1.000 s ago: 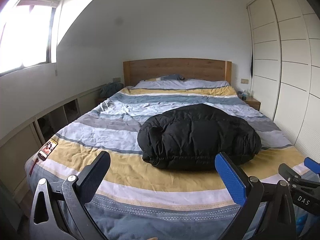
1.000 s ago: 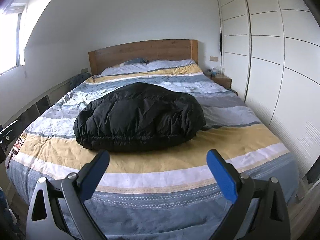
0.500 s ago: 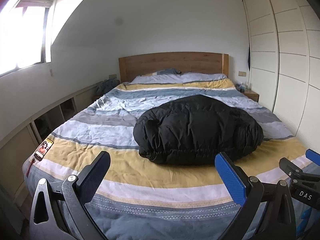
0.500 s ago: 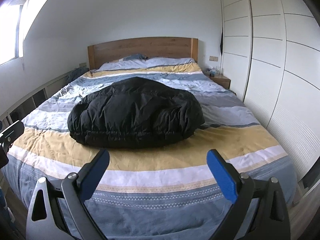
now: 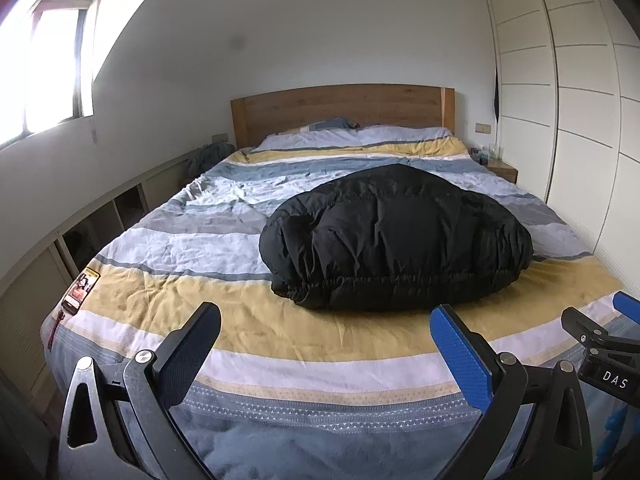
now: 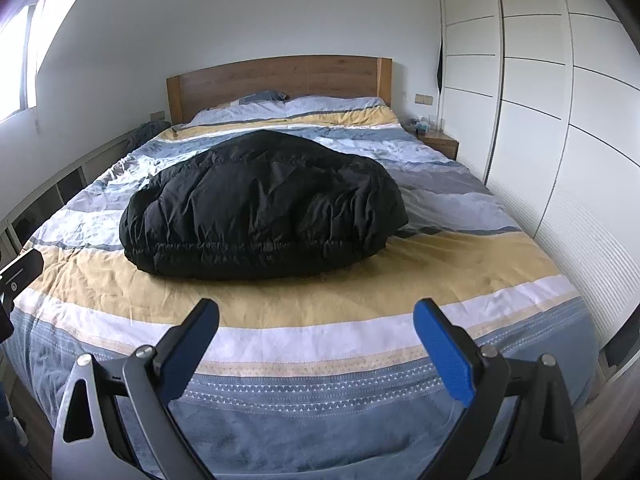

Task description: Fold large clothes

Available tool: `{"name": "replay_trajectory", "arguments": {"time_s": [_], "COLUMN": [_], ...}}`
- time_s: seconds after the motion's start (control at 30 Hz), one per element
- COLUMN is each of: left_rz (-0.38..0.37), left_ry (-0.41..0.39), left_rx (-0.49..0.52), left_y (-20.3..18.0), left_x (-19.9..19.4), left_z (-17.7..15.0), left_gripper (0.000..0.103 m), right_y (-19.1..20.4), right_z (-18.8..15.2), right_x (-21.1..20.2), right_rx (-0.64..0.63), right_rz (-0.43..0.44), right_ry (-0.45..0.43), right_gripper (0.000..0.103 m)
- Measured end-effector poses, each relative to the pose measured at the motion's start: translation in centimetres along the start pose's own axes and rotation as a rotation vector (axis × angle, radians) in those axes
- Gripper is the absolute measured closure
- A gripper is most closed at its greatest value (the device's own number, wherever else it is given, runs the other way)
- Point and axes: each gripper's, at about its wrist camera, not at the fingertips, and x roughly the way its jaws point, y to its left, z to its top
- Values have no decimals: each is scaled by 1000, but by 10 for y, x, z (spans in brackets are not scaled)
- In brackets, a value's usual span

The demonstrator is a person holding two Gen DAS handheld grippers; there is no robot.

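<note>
A black puffy jacket [image 5: 396, 240] lies bundled in a rounded heap on the middle of the striped bed [image 5: 280, 336]. It also shows in the right wrist view [image 6: 260, 208]. My left gripper [image 5: 324, 332] is open and empty, held over the foot of the bed, short of the jacket. My right gripper [image 6: 316, 324] is open and empty, also over the foot of the bed and apart from the jacket. The right gripper's tip shows at the right edge of the left wrist view [image 5: 600, 336].
A wooden headboard [image 5: 344, 112] and pillows stand at the far end. White wardrobe doors [image 6: 560, 120] run along the right, with a nightstand [image 6: 440, 142] beside the bed. Low cubby shelves [image 5: 92, 232] line the left wall. A small card [image 5: 80, 290] lies at the bed's left corner.
Both grippers have tilted slightly upward and shifted, so the jacket and bed sit a little lower and more centred in view. The jaws stay open. The jacket has not moved.
</note>
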Motion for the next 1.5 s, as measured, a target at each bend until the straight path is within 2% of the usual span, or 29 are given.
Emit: {"name": "replay_trajectory", "arguments": {"time_s": [1.5], "left_rz": [-23], "left_ry": [58], "left_rx": [25], "left_y": [0], "left_x": [16], "left_z": [-19], "left_gripper": [0], "right_y": [-23], "right_z": [-17], "right_x": [17], "right_rx": [32], "right_rz": [-21], "right_ry": [66], "right_gripper": [5]}}
